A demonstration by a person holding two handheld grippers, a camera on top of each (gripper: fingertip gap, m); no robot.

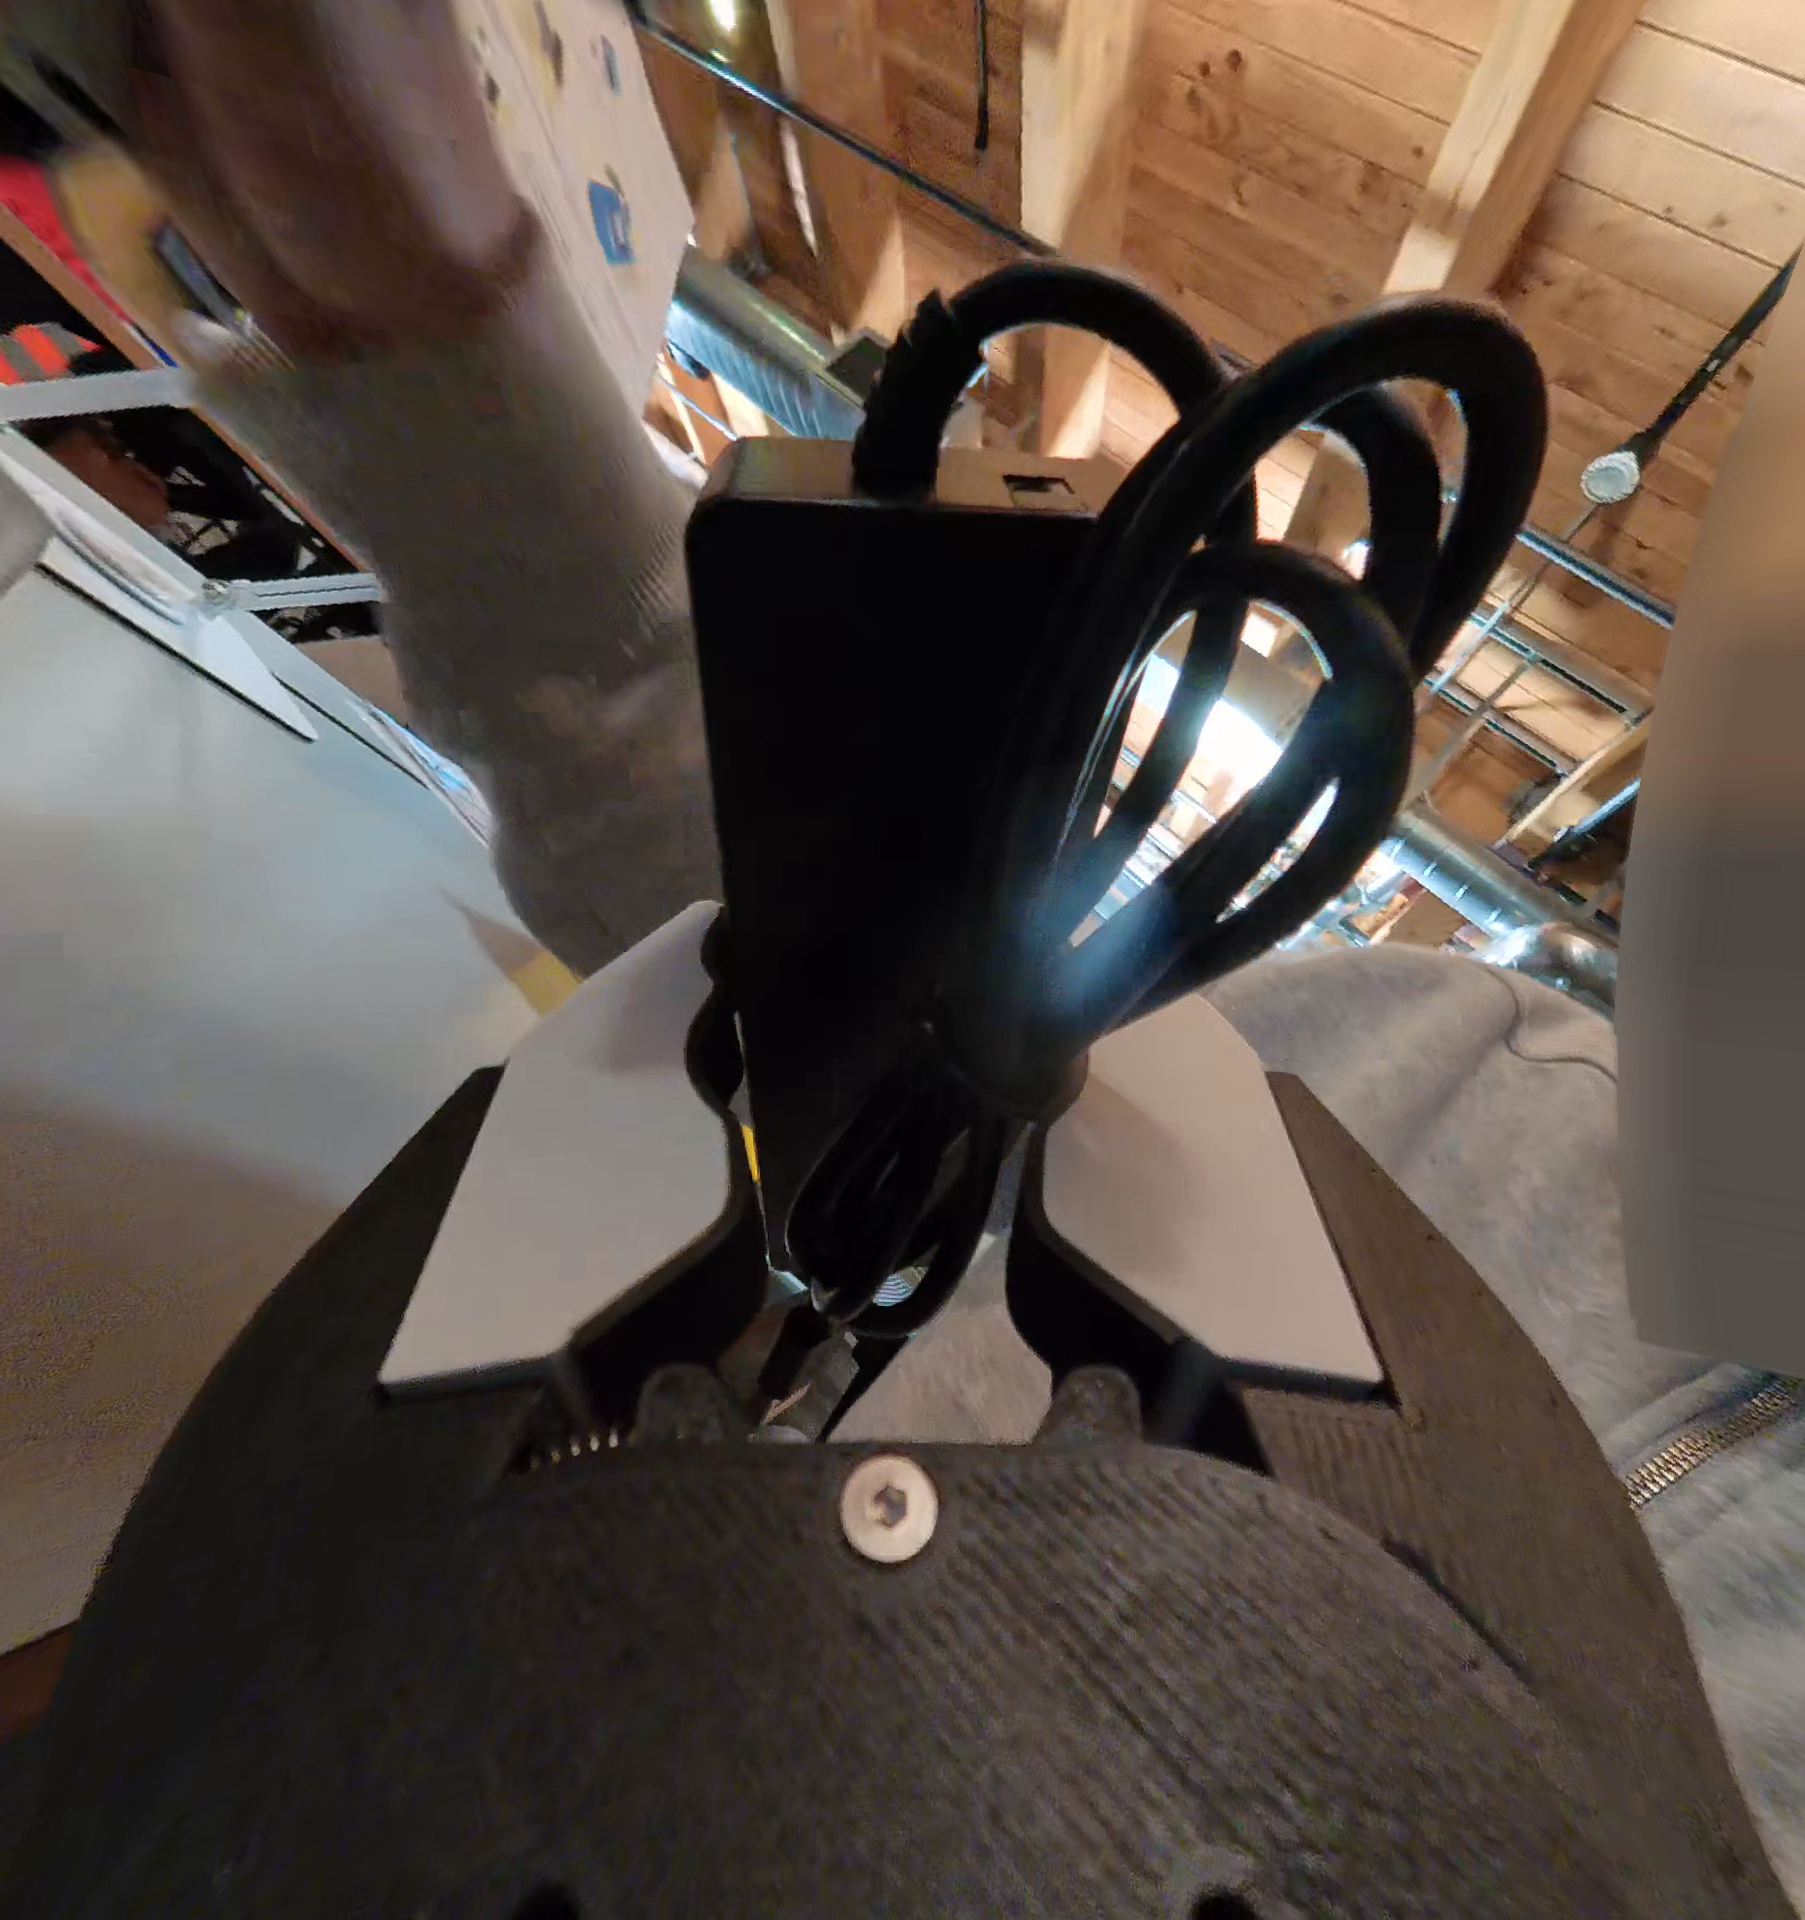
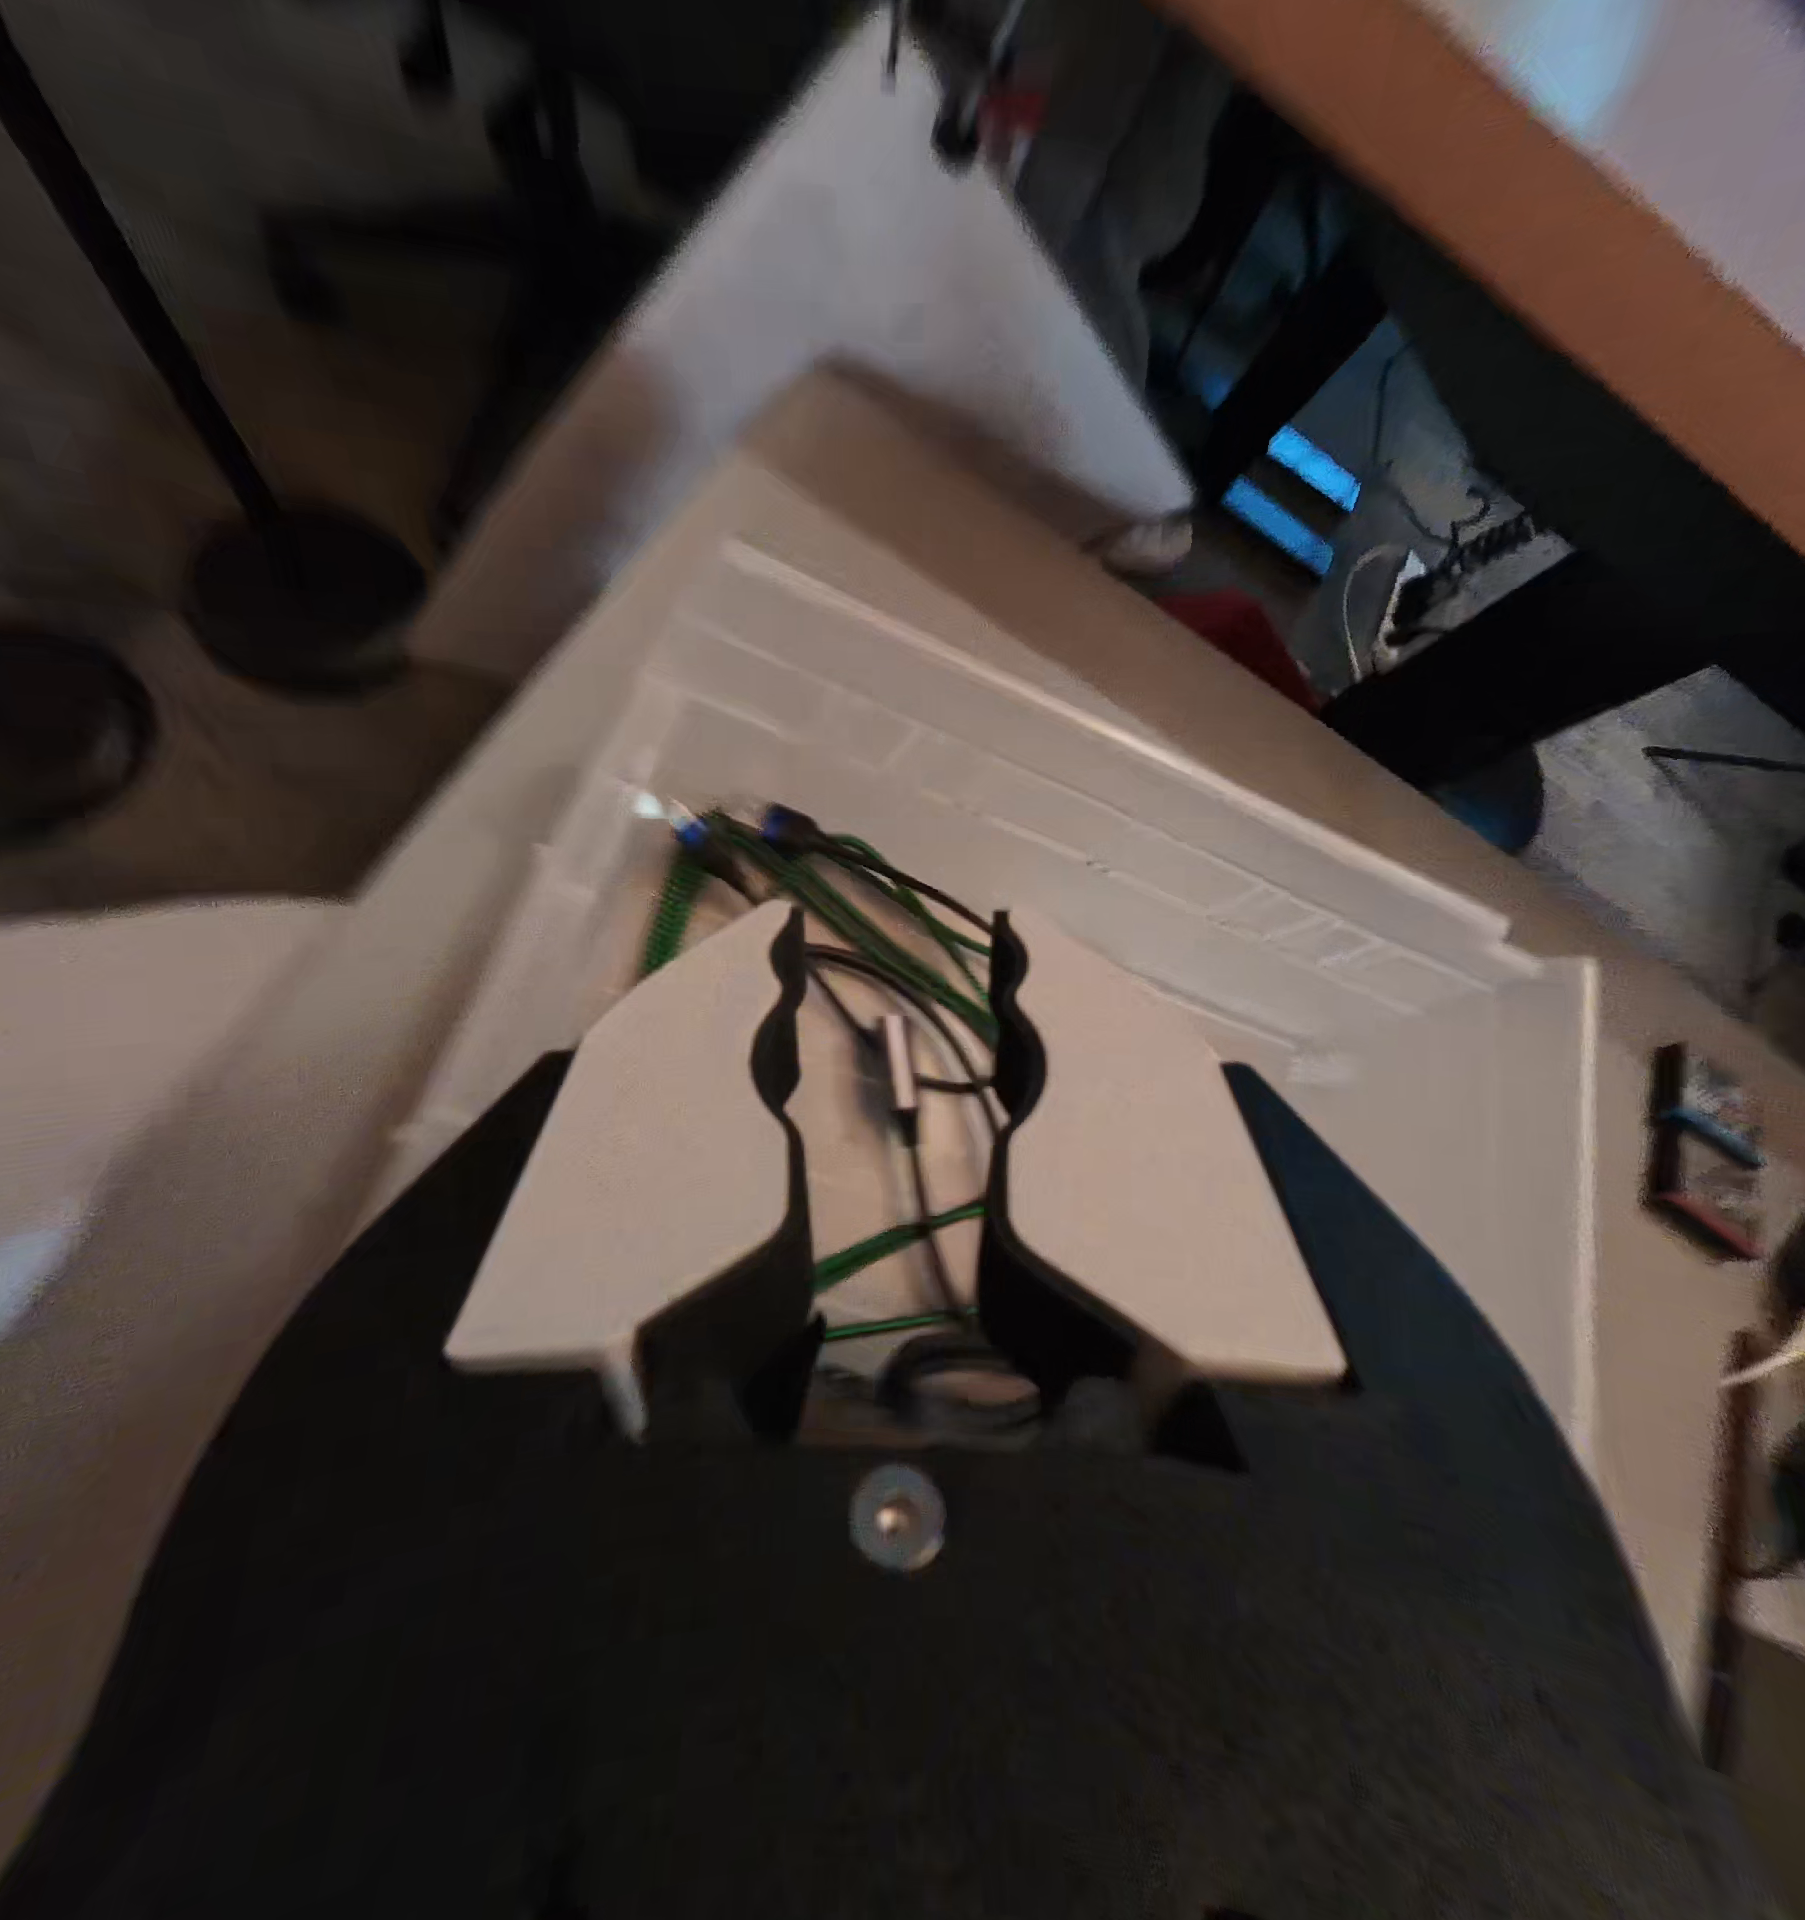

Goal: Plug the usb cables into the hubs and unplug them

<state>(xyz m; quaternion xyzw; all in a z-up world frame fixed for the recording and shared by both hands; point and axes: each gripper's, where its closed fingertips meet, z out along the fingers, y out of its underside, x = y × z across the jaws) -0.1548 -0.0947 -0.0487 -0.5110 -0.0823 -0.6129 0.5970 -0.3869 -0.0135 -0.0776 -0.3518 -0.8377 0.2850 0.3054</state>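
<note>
Black textured gripper bodies fill the bottom of both views. On our left gripper (image 1: 882,1049), the jaws clamp a black USB hub (image 1: 867,748) that stands upright in the middle of the frame, seen against the wooden ceiling beams (image 1: 1241,187). Its own bundled black cable (image 1: 1282,644) loops beside it to the right, tied low between the white finger plates. A grey sleeve (image 1: 524,623) rises at the left of the hub, blurred.

Our right gripper (image 2: 893,1029) has its jaws narrowly parted, closed on nothing. Through the gap and above it, green and black USB cables (image 2: 877,904) lie on a white tabletop (image 2: 981,748), with blue-tipped plugs (image 2: 690,829) at the upper left of the bundle and a small silver connector (image 2: 900,1065) between the fingers. This view is motion-blurred.
</note>
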